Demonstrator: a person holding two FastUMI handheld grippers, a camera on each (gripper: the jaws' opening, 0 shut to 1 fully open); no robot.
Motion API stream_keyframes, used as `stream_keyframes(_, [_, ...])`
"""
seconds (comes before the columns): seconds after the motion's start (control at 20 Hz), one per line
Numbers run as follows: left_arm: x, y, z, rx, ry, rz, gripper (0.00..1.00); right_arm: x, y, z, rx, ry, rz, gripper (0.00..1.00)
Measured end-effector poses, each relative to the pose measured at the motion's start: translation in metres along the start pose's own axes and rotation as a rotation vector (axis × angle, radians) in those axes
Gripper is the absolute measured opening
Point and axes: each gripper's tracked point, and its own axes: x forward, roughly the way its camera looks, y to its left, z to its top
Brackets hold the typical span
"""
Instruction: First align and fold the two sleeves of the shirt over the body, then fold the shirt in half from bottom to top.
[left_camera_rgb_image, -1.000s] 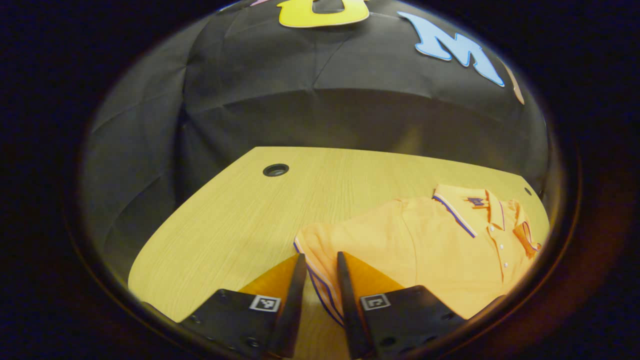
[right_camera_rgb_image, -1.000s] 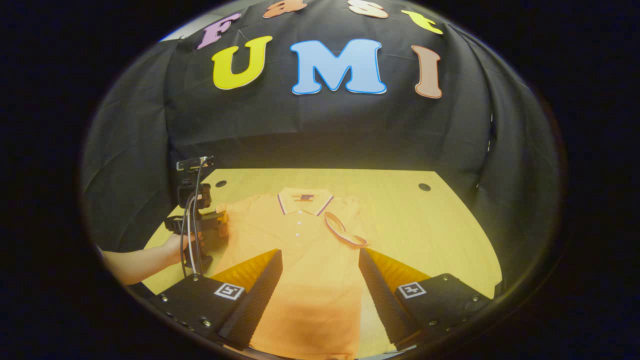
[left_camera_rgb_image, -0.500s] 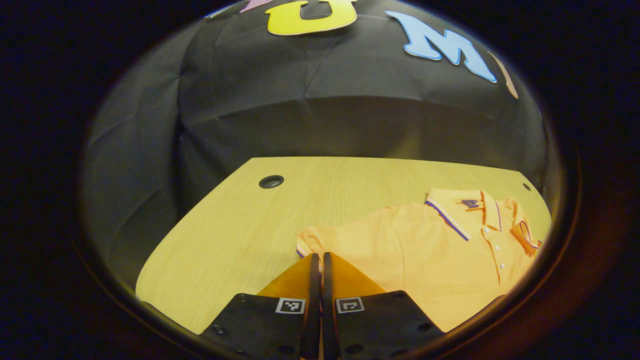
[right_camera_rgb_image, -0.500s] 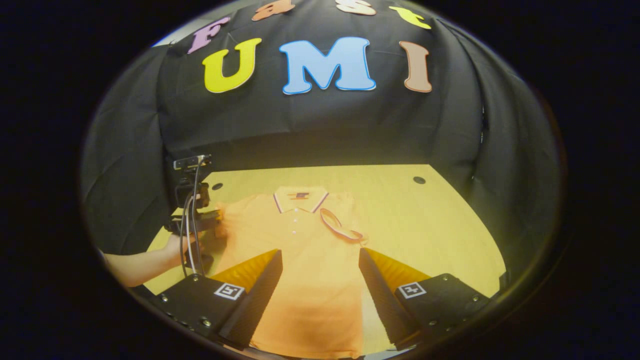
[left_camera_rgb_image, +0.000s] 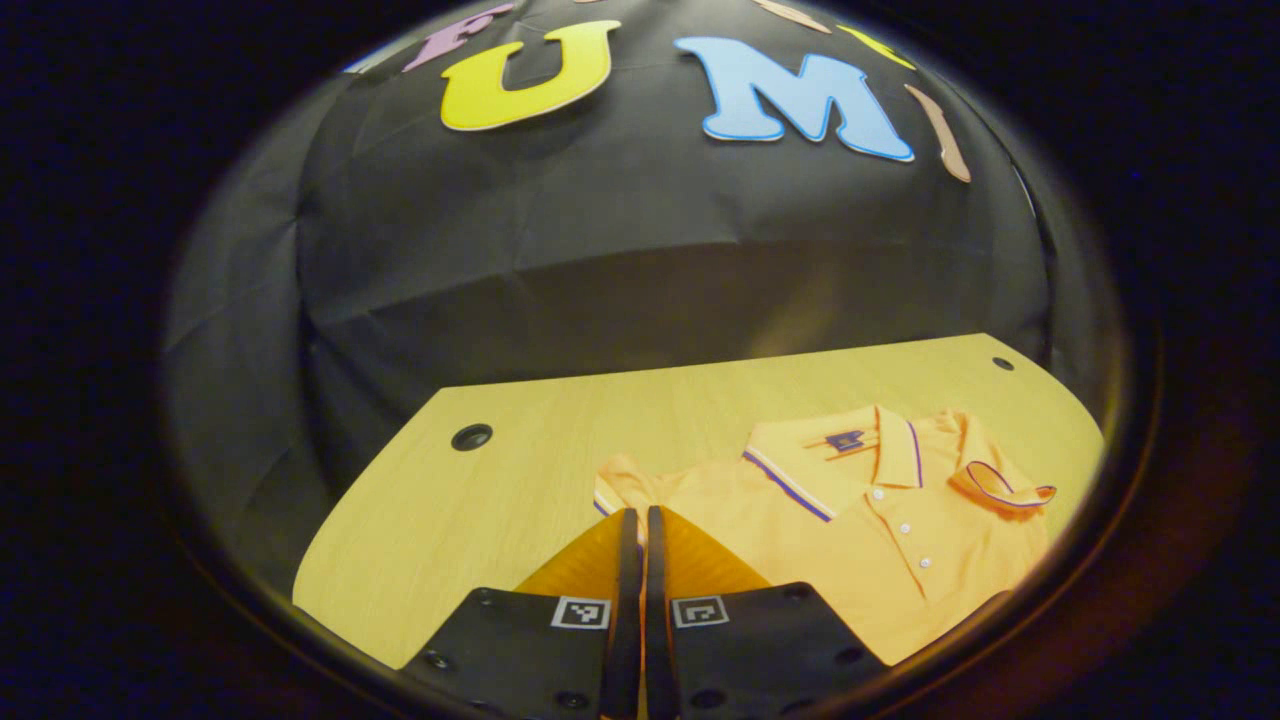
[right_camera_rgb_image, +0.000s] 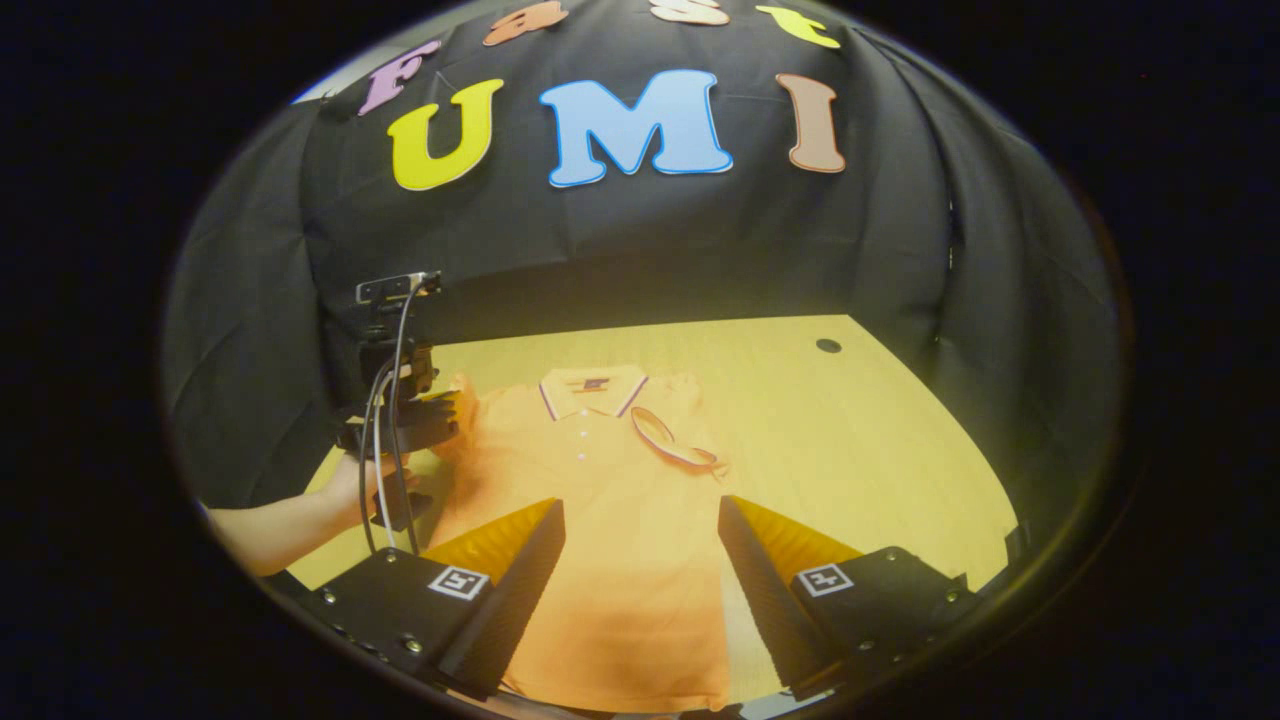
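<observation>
An orange polo shirt (right_camera_rgb_image: 600, 500) lies face up on the wooden table (right_camera_rgb_image: 860, 440), collar toward the far wall. One sleeve (right_camera_rgb_image: 675, 448) lies folded over the chest, its striped cuff showing. My left gripper (left_camera_rgb_image: 636, 512) is shut on the cuff of the other sleeve (left_camera_rgb_image: 618, 482), at the shirt's outer edge. In the right gripper view that left gripper (right_camera_rgb_image: 440, 415) is held by a hand (right_camera_rgb_image: 350, 485) and pinches the sleeve a little above the table. My right gripper (right_camera_rgb_image: 640, 515) stands open over the shirt's lower body with nothing between its fingers.
The table (left_camera_rgb_image: 480, 510) has a round cable hole (left_camera_rgb_image: 471, 437) at the back left and another (right_camera_rgb_image: 828, 345) at the back right. Black cloth walls close in behind and on both sides. Bare wood lies to either side of the shirt.
My left gripper went from open around the sleeve cuff to shut on it, then swung toward the shirt's body, raising the sleeve slightly. The right gripper stayed open and barely drifted.
</observation>
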Motion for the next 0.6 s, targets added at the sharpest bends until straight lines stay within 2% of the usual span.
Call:
stream_keyframes(0.45, [0.006, -0.060, -0.018, 0.105, 0.052, -0.123, 0.09, -0.008, -0.014, -0.019, 0.080, 0.013, -0.070, 0.96])
stream_keyframes(0.6, [0.006, -0.074, -0.023, 0.117, 0.068, -0.155, 0.11, -0.008, -0.014, -0.029, 0.087, 0.028, -0.068, 0.96])
